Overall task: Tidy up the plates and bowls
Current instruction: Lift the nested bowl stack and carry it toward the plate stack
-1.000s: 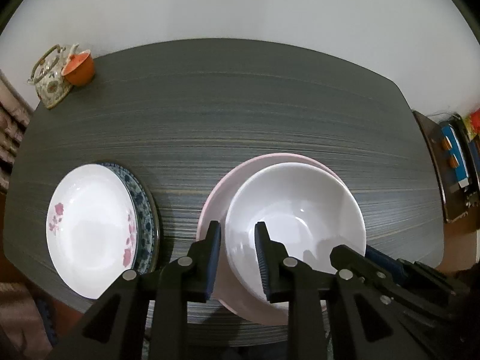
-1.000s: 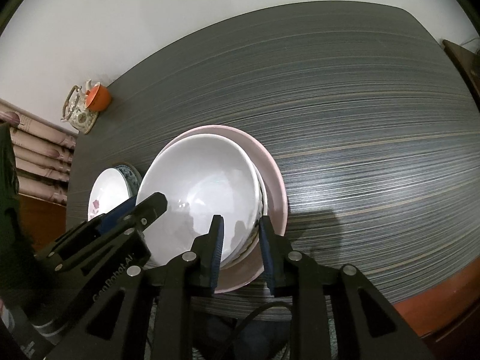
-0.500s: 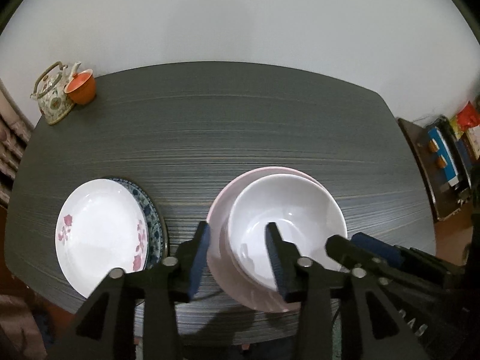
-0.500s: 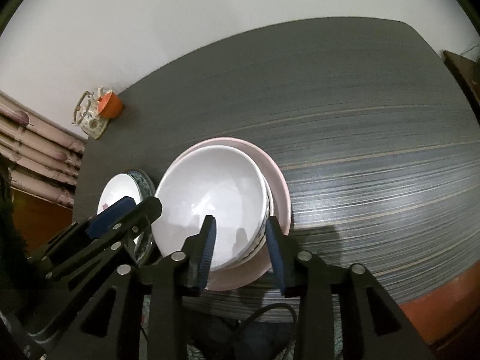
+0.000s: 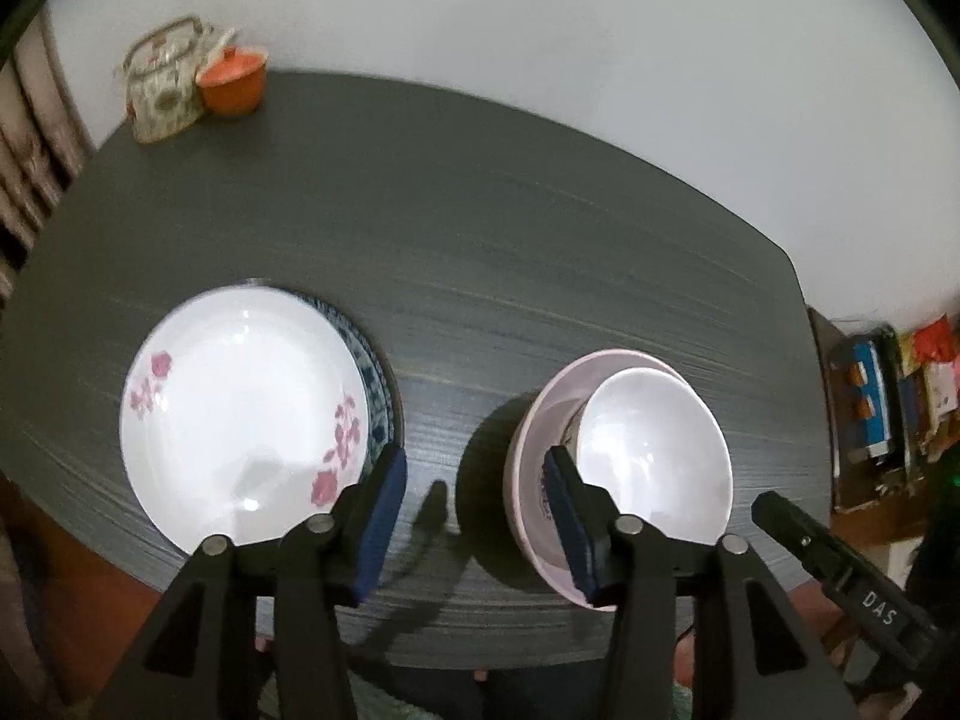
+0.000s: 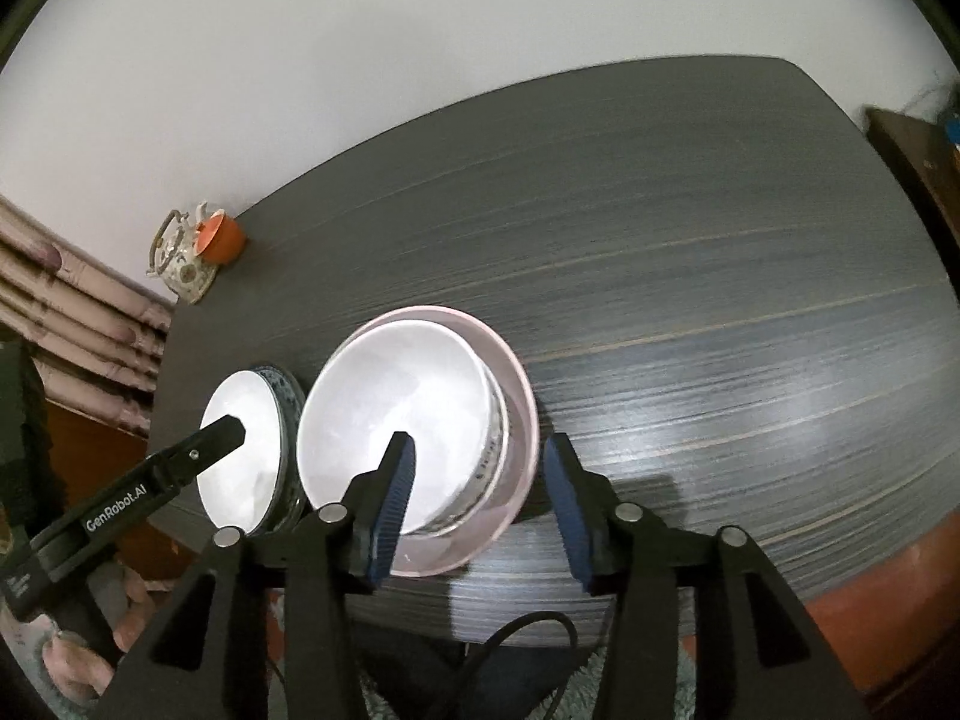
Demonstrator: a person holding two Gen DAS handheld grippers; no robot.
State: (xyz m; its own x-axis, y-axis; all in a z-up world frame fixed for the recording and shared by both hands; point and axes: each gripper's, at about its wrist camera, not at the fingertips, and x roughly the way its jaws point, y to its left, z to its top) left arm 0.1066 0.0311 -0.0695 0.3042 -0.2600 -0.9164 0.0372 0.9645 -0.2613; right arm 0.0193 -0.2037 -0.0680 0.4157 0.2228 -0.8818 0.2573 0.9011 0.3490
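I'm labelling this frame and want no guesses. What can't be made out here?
- Blue-patterned plate: left wrist view, mostly covered by the floral plate.
- White bowl outer markings: right wrist view, blurred.
- Shelf items: left wrist view, blurred and cut by the edge.

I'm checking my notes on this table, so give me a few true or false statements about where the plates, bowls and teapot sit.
1. The white bowl sits inside the pink bowl. True.
2. The floral plate lies on a blue patterned plate. True.
3. The orange cup sits on the floral plate. False: it stands beside the teapot at the table's far corner.
4. The left gripper clamps the pink bowl. False: its jaws are opening, gripping nothing.
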